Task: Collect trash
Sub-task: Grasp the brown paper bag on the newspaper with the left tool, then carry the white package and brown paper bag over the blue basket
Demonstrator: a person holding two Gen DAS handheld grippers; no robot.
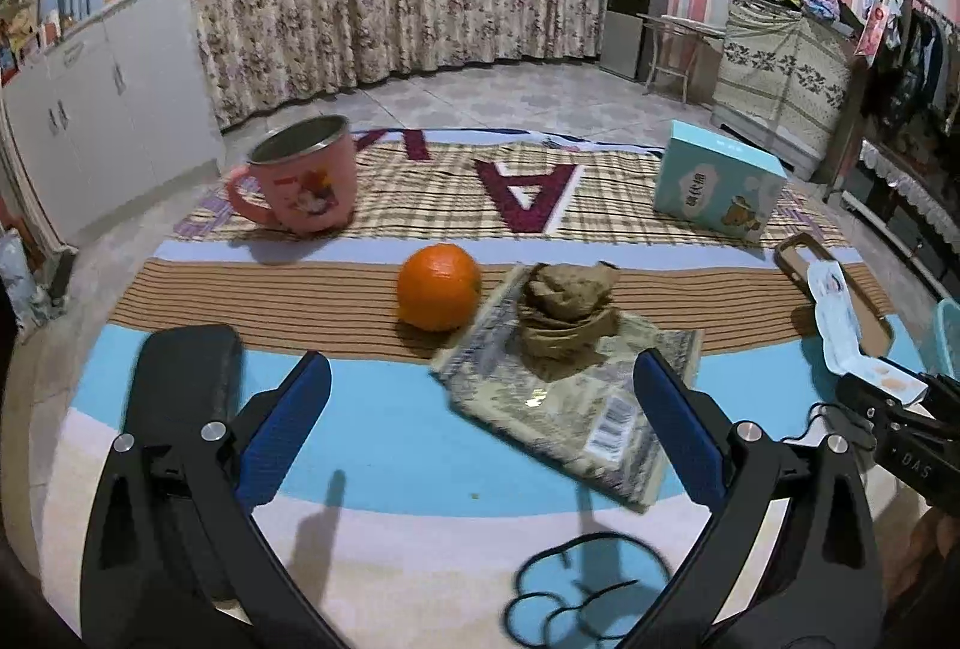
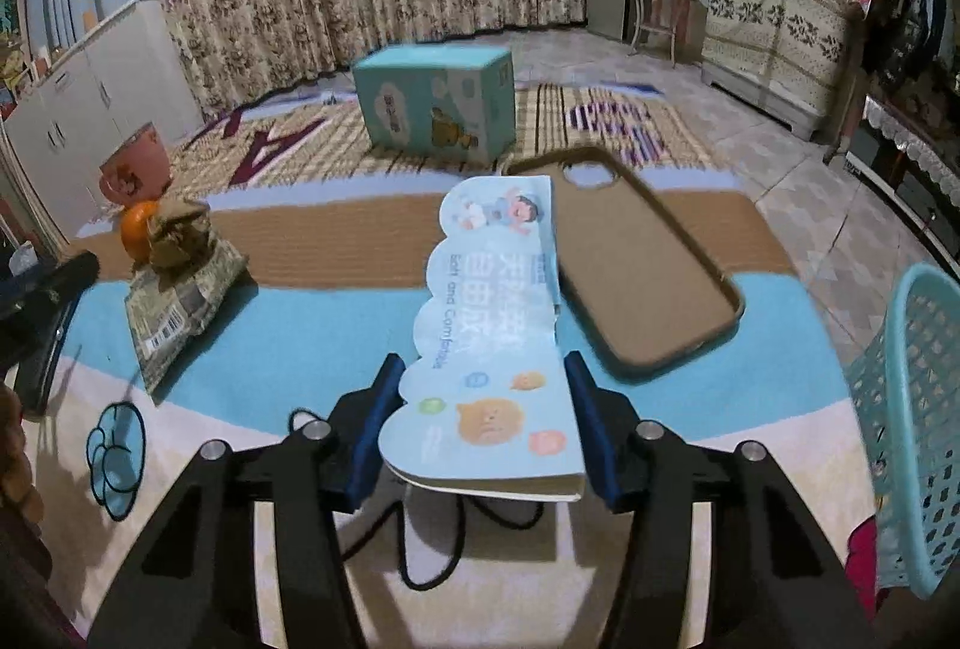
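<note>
My right gripper [image 2: 483,367] is shut on the near end of a pale blue printed paper card [image 2: 486,289]. Both blue pads touch its edges, and that end is raised off the rug. The card's far end rests beside a brown phone case [image 2: 636,259]. My left gripper [image 1: 480,397] stands open just above the rug with nothing between its fingers. A flat printed wrapper [image 1: 576,409] lies in front of its right finger [image 1: 678,409], with a crumpled brown paper wad [image 1: 567,313] on top. The same wrapper [image 2: 180,307] shows at the left of the right wrist view.
An orange [image 1: 439,286] sits just left of the wad. A pink mug [image 1: 303,175] and a teal box [image 1: 717,187] stand further back on the rug. A black case [image 1: 180,379] lies by my left finger. A turquoise lattice basket [image 2: 918,409] stands at the right.
</note>
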